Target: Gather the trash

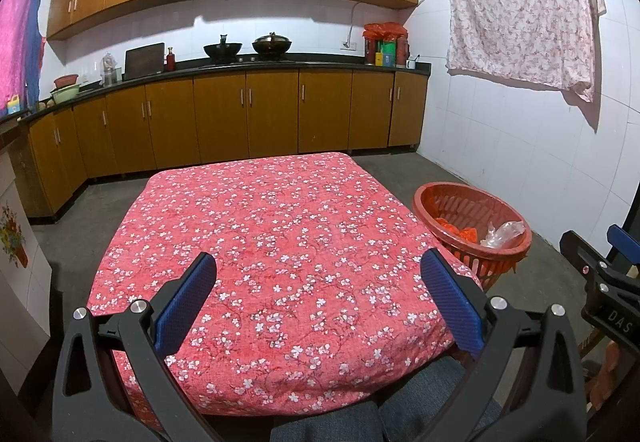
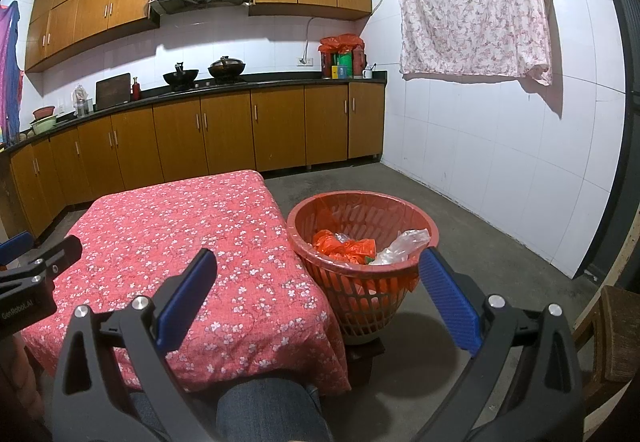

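Observation:
An orange plastic basket (image 2: 424, 219) stands on the floor right of the table; it also shows in the left wrist view (image 1: 420, 201). Inside lie crumpled orange plastic (image 2: 344, 244) and a clear plastic bag (image 2: 404, 246), also seen in the left wrist view (image 1: 504, 232). My left gripper (image 1: 320, 274) is open and empty above the near half of the table with the red flowered cloth (image 1: 280, 222). My right gripper (image 2: 318, 272) is open and empty, held near the table's right edge (image 2: 296, 254) and the basket's near rim.
Wooden kitchen cabinets (image 1: 248, 113) and a counter with woks run along the back wall. A flowered sheet (image 1: 516, 1) hangs on the white tiled wall at right. A wooden chair (image 2: 616, 334) stands at the right. My knee (image 2: 264, 410) is under the table's near edge.

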`<state>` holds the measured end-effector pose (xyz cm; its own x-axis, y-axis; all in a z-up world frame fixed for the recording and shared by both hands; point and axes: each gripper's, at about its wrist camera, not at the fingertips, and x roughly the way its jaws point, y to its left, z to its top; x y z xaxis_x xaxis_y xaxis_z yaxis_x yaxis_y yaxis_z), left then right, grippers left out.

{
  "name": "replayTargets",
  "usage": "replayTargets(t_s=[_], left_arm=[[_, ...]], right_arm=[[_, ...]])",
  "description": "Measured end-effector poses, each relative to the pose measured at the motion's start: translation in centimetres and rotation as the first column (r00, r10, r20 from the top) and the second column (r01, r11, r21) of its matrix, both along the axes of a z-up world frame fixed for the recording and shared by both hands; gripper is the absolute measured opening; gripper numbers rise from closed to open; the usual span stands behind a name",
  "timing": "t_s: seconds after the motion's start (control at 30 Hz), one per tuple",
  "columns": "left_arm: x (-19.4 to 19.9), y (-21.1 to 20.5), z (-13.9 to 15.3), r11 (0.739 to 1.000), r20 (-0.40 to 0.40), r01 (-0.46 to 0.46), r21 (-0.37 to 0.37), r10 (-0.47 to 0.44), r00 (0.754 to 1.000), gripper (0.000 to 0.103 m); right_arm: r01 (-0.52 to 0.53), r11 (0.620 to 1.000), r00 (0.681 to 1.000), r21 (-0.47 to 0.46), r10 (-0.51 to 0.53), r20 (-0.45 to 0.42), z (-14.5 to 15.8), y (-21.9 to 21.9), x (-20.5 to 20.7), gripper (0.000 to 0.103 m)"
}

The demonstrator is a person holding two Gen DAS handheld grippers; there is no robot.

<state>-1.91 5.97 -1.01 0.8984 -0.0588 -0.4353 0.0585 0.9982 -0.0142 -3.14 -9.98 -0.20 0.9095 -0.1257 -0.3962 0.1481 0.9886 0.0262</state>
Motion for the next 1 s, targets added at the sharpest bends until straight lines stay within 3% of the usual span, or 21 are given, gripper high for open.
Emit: replayTargets(t_s=[1.0], left_arm=[[0.01,-0.04,-0.15,1.0,-0.003,-0.002,-0.001,0.002,1.0,0.101]], right_arm=[[0.0,1.0,1.0,0.0,0.0,-0.001,-0.01,0.13,-0.07,0.098]])
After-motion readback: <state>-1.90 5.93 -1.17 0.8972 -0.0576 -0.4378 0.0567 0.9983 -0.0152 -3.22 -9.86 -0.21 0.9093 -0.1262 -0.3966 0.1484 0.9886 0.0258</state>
